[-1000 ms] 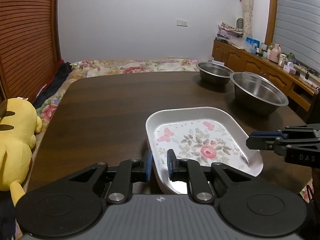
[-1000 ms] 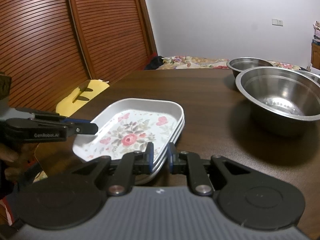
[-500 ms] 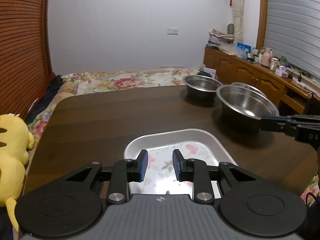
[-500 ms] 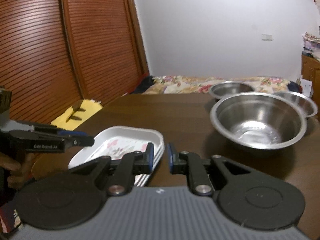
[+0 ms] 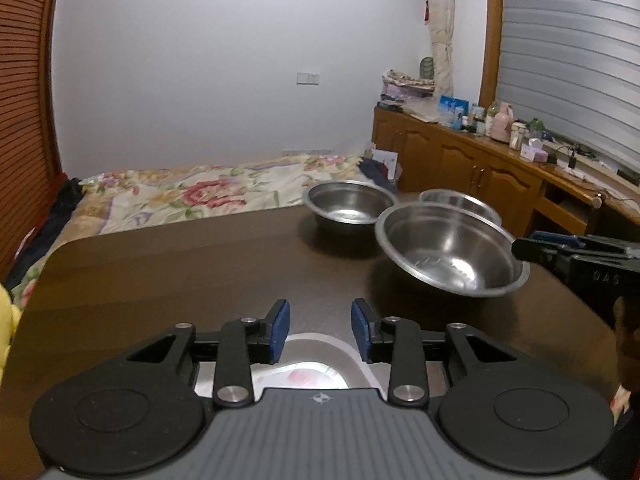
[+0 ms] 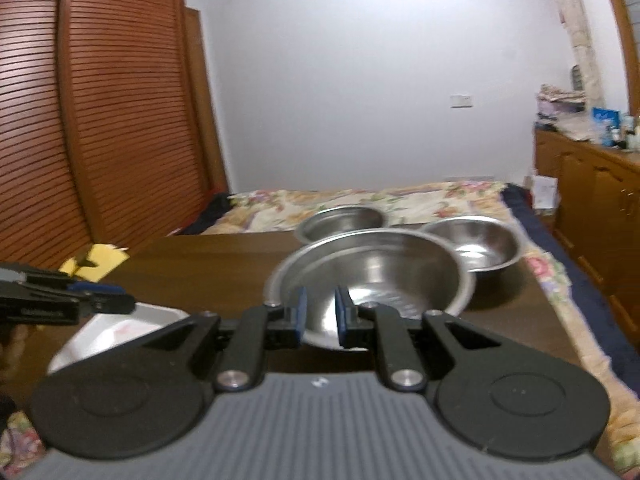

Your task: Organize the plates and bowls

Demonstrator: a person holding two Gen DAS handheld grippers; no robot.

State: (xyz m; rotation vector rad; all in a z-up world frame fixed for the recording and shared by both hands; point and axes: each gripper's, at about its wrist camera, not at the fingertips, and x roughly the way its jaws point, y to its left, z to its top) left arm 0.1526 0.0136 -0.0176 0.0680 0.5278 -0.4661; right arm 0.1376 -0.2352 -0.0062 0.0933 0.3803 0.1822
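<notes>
Steel rim of the large round metal bowl (image 6: pixel 372 276) is sitting pinched in the right gripper (image 6: pixel 321 312), bowl tilting forward above the dark wooden surface (image 5: pixel 200 272); the left gripper (image 5: pixel 319 330) is hanging open, empty, over the white floral tray (image 5: pixel 316 364).

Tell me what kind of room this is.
Most likely a bedroom at home: a bed with a flowered cover lies beyond the dark table, and a wooden sideboard crowded with bottles runs along the window wall.
</notes>
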